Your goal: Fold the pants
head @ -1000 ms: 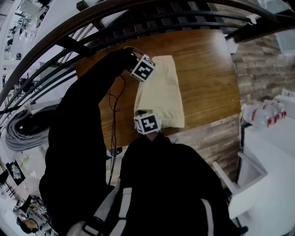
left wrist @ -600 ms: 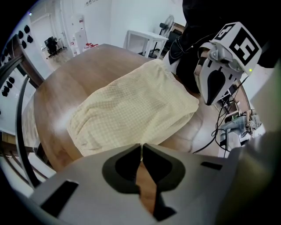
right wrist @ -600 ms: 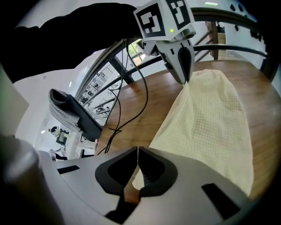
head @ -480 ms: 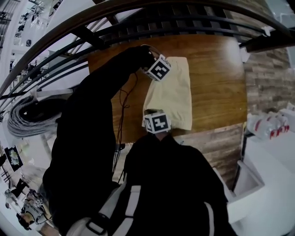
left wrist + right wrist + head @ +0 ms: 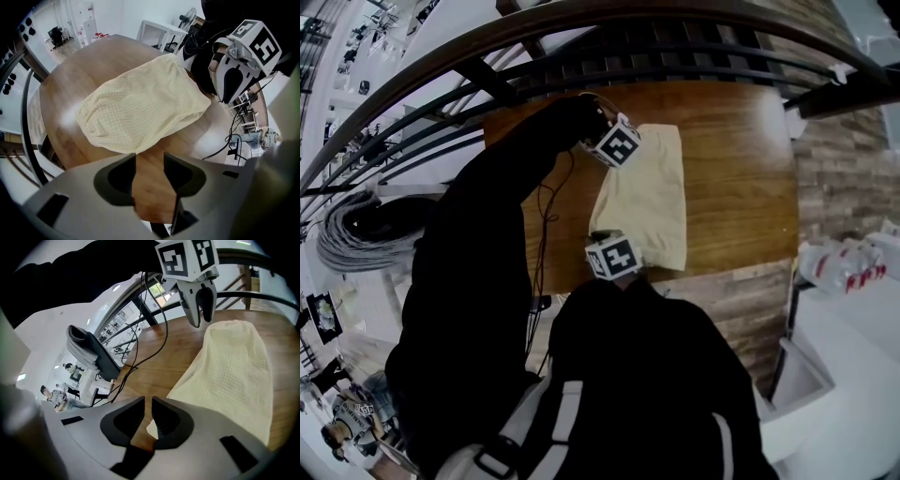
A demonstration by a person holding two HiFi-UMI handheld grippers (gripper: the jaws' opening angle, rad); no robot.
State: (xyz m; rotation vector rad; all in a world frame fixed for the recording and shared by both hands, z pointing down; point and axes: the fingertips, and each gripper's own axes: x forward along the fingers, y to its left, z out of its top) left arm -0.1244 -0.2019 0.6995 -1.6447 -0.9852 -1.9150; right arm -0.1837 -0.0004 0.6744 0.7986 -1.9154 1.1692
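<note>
The pale yellow pants [image 5: 649, 192] lie folded into a flat rectangle on the round wooden table [image 5: 741, 169]. My left gripper [image 5: 617, 152] hovers at the pants' far left corner. Its jaws have just been opening and now stand wide, with only bare wood between them [image 5: 150, 157] and the pants' edge [image 5: 140, 108] just ahead. At the near left corner, my right gripper [image 5: 614, 258] has also just been opening. Its jaws [image 5: 148, 401] stand a narrow gap apart over wood, with a corner of the pants [image 5: 151, 430] showing below them, not pinched.
A black cable [image 5: 546, 202] trails across the table left of the pants. A dark curved railing [image 5: 581, 47] runs past the table's far side. White furniture [image 5: 844, 375] and packed bottles [image 5: 844, 258] stand at the right, and coiled hoses [image 5: 356, 230] at the left.
Both grippers have shifted slightly left, off the pants' left edge. The pants stay flat on the table.
</note>
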